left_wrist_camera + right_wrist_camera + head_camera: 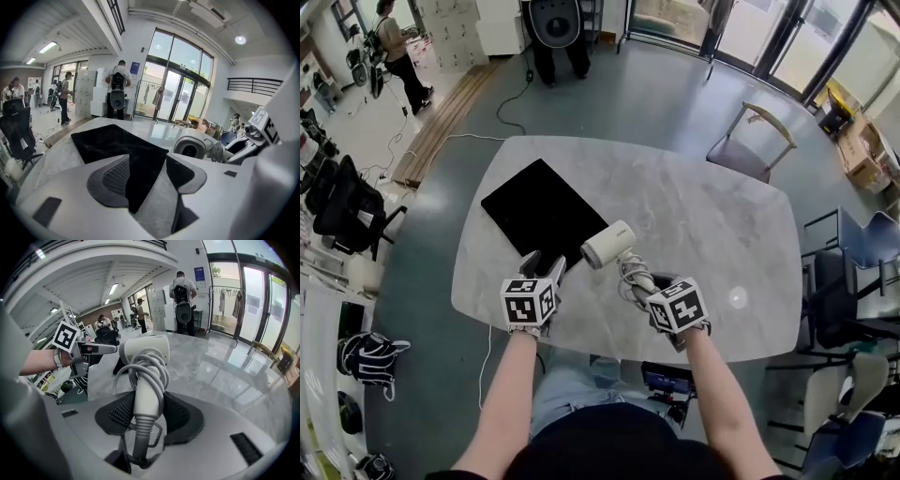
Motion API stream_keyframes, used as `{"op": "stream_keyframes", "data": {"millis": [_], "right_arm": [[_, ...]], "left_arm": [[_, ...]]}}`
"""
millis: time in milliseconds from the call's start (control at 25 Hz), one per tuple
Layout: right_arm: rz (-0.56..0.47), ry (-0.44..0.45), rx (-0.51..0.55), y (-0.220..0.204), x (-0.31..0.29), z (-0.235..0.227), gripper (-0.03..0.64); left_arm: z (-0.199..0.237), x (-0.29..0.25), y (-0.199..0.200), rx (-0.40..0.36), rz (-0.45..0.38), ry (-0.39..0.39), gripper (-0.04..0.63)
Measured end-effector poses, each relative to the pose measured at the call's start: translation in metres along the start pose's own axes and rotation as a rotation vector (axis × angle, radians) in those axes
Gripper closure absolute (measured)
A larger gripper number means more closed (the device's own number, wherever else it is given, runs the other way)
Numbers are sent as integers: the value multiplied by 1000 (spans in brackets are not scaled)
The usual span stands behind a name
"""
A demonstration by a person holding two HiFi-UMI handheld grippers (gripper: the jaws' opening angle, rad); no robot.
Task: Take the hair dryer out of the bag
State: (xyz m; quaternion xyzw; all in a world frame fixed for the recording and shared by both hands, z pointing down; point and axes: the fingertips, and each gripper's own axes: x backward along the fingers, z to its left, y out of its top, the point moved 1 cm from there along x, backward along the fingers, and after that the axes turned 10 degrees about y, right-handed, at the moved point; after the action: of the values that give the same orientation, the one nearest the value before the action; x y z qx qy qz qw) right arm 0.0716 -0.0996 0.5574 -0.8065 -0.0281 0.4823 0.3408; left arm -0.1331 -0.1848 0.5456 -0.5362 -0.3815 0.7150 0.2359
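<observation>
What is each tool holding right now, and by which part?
The right tool grips the hair dryer by its cord-wrapped handle. The left tool is open, holding nothing.

Hair dryer clear of the bag: I have the white hair dryer (610,246) raised off the marble surface (703,216), its handle clamped between the pads of my right claw (149,414). The pale cord (161,371) is wound in loose loops round the handle. The barrel sits at the top, lying crosswise, with its round open end turned to my left. The bag (542,210) is black, rectangular and flat. It lies on the surface at a slant to the edges, and from my head view its nearest corner sits just beside the dryer's barrel.
</observation>
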Motion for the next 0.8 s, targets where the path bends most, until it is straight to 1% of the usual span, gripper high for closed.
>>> {"op": "stream_keyframes", "data": {"millis": [40, 80, 120, 200, 360, 520, 640, 720, 800], "right_arm": [[-11, -7, -2, 4, 2, -1, 426], [-25, -16, -3, 8, 4, -1, 426], [-42, -25, -5, 15, 7, -2, 426], [-85, -44, -19, 29, 13, -3, 426], [-166, -93, -39, 58, 29, -4, 426], [-254, -129, -29, 89, 48, -4, 426], [-335, -149, -22, 115, 64, -5, 425], [-394, -164, -9, 132, 74, -3, 425], [-449, -189, 28, 148, 84, 0, 425]], "left_arm": [[-1, 3, 5, -12, -10, -5, 345], [-2, 7, 10, -24, -24, -7, 368], [-1, 12, 17, -38, -40, -5, 414], [1, 20, 34, -69, -80, 3, 582], [1, 36, 72, -100, -182, -29, 584], [0, 47, 111, -105, -285, -46, 584], [-6, 55, 137, -130, -355, -59, 584], [-8, 61, 152, -146, -400, -68, 584], [-7, 68, 167, -150, -446, -77, 584]]}}
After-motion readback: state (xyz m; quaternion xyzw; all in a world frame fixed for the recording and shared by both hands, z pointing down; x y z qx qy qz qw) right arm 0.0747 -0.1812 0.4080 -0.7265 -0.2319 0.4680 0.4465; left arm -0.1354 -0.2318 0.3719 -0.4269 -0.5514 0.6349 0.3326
